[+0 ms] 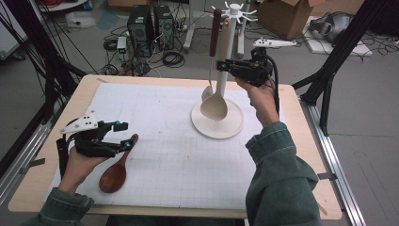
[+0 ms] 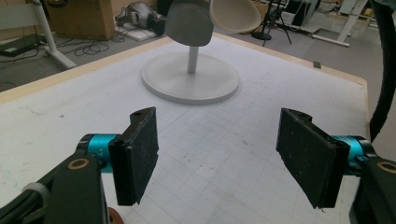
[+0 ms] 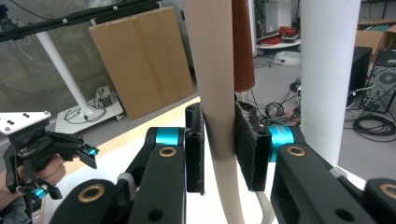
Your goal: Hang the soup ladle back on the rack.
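Hanging spoons on the rack

The rack [image 1: 225,56] stands just behind the right gripper [image 1: 225,66], whose jaws clamp the cream spoon [image 1: 215,106]'s handle, probably mid-hanging; next, hook it. The brown spoon [image 1: 115,170] lies under the left gripper [image 1: 123,135], jaws spread.

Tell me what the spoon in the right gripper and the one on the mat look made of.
Cream spoon in the right gripper: matte, even colour, likely plastic or pale wood. Dark spoon on the mat: glossy reddish-brown, probably lacquered wood.
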